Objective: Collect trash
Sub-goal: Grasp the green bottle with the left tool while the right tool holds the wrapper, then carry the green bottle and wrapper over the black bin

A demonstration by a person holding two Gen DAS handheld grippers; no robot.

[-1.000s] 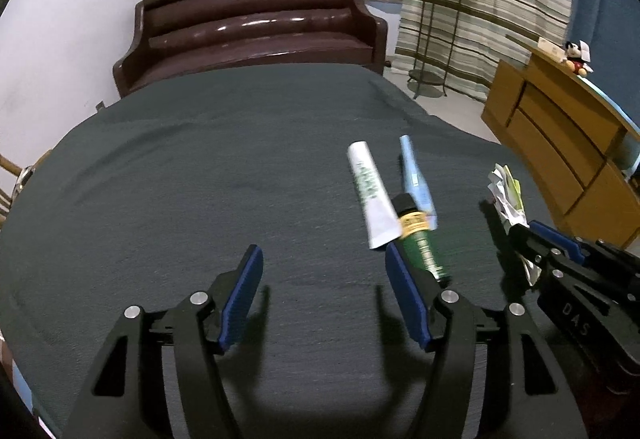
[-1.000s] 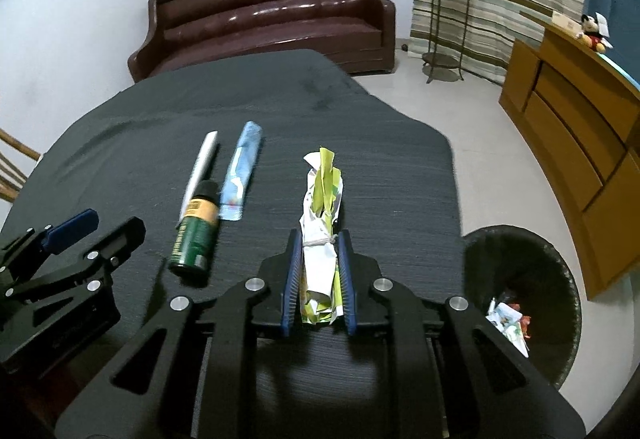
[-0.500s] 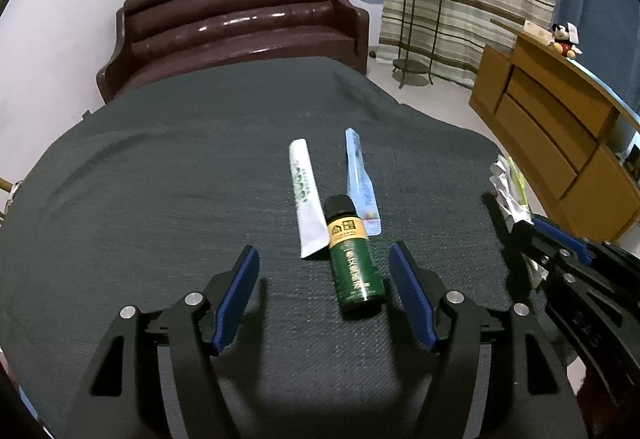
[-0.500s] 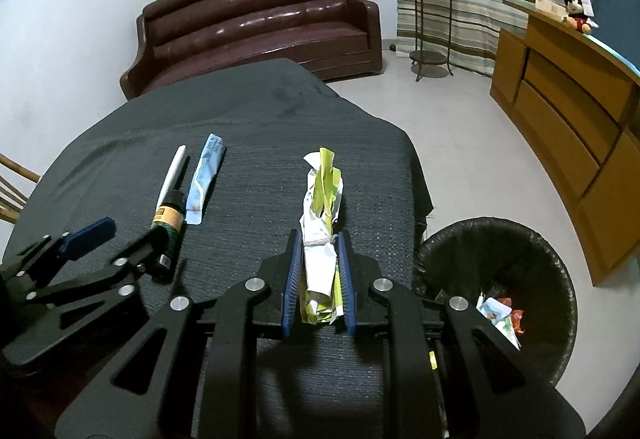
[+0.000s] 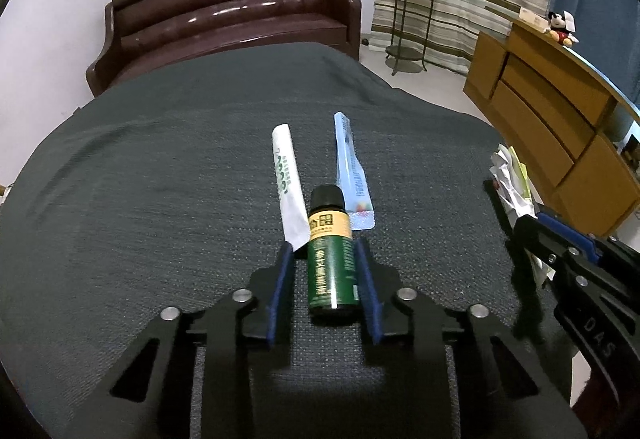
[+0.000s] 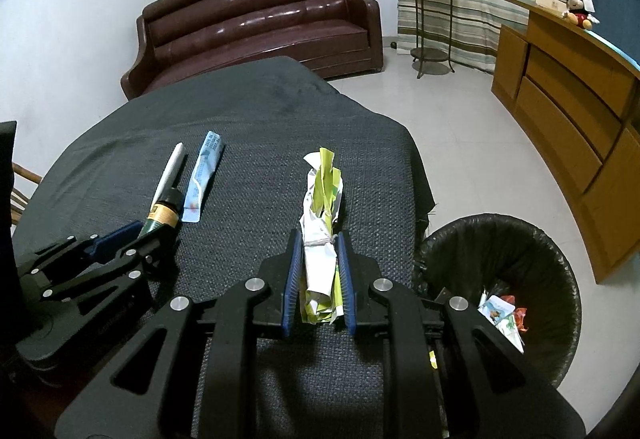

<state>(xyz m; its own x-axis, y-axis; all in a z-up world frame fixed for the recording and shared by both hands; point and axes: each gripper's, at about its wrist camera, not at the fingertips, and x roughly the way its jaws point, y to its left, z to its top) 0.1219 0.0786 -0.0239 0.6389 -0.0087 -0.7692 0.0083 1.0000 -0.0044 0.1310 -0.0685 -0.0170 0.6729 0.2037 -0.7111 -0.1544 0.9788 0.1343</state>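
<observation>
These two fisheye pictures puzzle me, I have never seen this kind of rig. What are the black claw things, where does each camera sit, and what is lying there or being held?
There is no robot: a person carries a two-finger gripper in each hand, and a camera on each looks forward along its fingers.

The left wrist view shows the left gripper with its blue pads around a small green bottle lying on the dark table cloth; the right pad touches it, but a gap shows on the left. Beyond lie a white sachet and a pale blue sachet.

The right wrist view shows the right gripper shut on a crumpled white and green wrapper. To its lower right, on the floor, stands a black trash bin with some litter inside.
</observation>
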